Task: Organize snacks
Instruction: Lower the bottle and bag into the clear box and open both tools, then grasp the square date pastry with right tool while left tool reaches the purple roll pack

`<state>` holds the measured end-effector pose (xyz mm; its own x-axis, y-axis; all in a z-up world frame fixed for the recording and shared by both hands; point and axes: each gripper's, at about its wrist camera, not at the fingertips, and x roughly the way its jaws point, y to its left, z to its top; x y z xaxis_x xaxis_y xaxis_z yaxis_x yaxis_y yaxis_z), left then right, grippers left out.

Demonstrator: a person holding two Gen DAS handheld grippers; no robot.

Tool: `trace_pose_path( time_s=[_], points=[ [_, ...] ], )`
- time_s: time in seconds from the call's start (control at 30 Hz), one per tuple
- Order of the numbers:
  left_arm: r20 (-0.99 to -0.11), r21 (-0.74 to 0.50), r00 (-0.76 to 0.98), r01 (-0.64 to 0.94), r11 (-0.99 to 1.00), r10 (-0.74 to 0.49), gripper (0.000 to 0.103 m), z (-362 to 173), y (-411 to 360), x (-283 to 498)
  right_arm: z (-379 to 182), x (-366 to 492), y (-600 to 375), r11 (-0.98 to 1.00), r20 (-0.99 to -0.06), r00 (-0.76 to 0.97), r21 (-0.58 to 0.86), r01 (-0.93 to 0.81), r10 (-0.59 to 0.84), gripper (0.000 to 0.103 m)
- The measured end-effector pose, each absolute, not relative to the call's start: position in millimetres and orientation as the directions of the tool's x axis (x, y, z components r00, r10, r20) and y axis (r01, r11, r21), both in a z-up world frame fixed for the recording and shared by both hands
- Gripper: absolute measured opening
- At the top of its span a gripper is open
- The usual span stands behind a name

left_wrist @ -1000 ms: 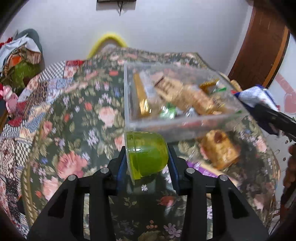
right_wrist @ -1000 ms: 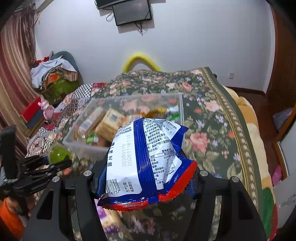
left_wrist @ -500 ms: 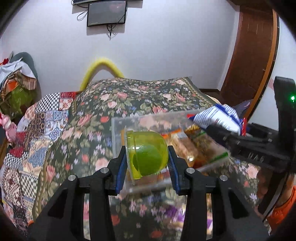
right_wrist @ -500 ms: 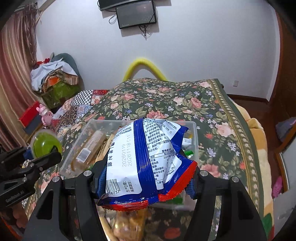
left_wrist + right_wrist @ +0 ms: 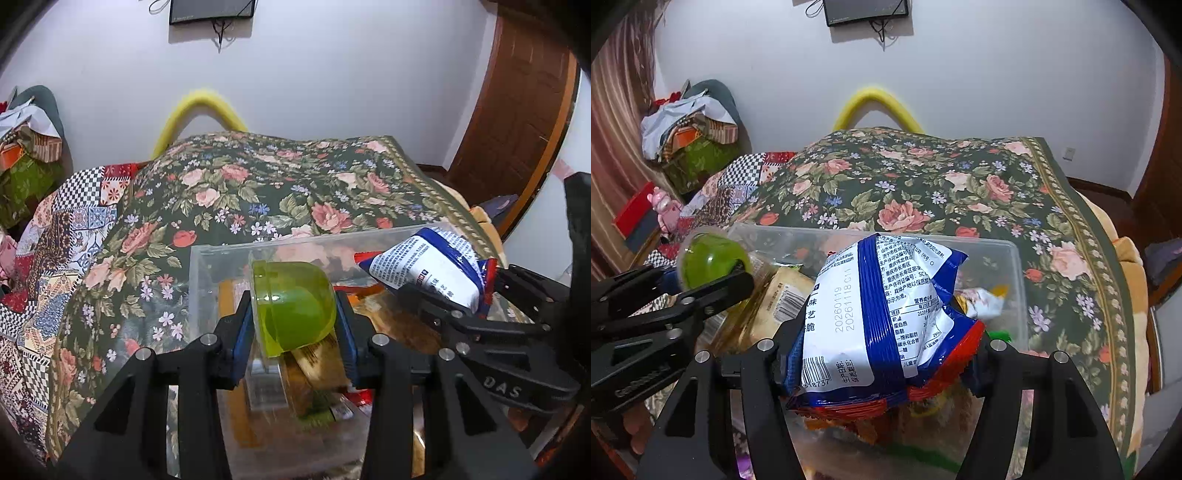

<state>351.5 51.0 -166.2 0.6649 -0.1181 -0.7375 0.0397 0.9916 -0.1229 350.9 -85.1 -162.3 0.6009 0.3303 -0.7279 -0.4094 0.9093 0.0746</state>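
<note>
Green jelly cup (image 5: 295, 312) clamped in left tongs (image 5: 295, 325), blue-and-white snack bag (image 5: 882, 314) in right tongs (image 5: 882, 350), both over clear bin (image 5: 1015, 280).

floral bedspread (image 5: 258, 192) on bed | yellow arch (image 5: 875, 99) behind | wall screen (image 5: 866, 11) | clothes pile (image 5: 687, 125) left | wooden door (image 5: 517, 103) right

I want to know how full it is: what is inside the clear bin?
The clear bin holds wrapped snacks: a tan pack with a barcode and a white wrapper. The green cup and blue bag, both held above it, cover the rest.
</note>
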Motion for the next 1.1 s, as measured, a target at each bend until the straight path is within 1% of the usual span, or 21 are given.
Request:
trace_pose_path(
  time_s=[0.13,0.33,0.47,0.57,0.67,0.73,0.9,1.03,1.1],
  points=[
    [-0.739,-0.122,0.665,0.026,0.992,-0.108,0.041,-171.9,51.1,362.1,-166.2,355.7,-80.5,0.911,-0.734,0.606,0.042,-0.411,0.307,0.062],
    [-0.747,-0.157,0.651,0.027,0.987,-0.137,0.041,-174.0,52.8,366.2,-168.4,356.0,-86.4,0.915,-0.746,0.586,0.074,-0.397,0.315,0.065],
    [-0.729,-0.122,0.677,0.024,0.992,-0.106,0.045,-163.2,52.6,355.7,-159.4,348.6,-88.8,0.913,-0.736,0.598,0.067,-0.402,0.317,0.067],
    [-0.722,-0.134,0.682,0.028,0.991,-0.117,0.046,-152.8,56.1,346.0,-147.8,338.1,-92.1,0.912,-0.717,0.619,0.058,-0.407,0.322,0.068],
    [-0.707,-0.114,0.699,0.041,0.993,-0.11,0.047,-139.4,56.4,330.9,-135.2,322.8,-98.6,0.906,-0.696,0.632,0.063,-0.417,0.34,0.069],
    [-0.696,-0.096,0.711,0.051,0.994,-0.103,0.052,-130.7,55.2,317.8,-131.1,313.6,-101.3,0.905,-0.69,0.638,0.059,-0.422,0.342,0.07],
    [-0.683,-0.068,0.723,0.081,0.994,-0.105,0.059,-118.4,50.6,283.9,-129.6,284.8,-109.5,0.897,-0.69,0.634,0.051,-0.439,0.35,0.07],
    [-0.69,-0.063,0.715,0.097,0.993,-0.114,0.067,-119.1,47.4,259.1,-141.3,263.6,-114.7,0.892,-0.708,0.622,0.024,-0.452,0.334,0.071],
    [-0.706,-0.075,0.698,0.1,0.992,-0.124,0.07,-124.9,46.1,247.7,-152.0,255.1,-117.6,0.889,-0.729,0.604,0.015,-0.458,0.323,0.072]
  ],
)
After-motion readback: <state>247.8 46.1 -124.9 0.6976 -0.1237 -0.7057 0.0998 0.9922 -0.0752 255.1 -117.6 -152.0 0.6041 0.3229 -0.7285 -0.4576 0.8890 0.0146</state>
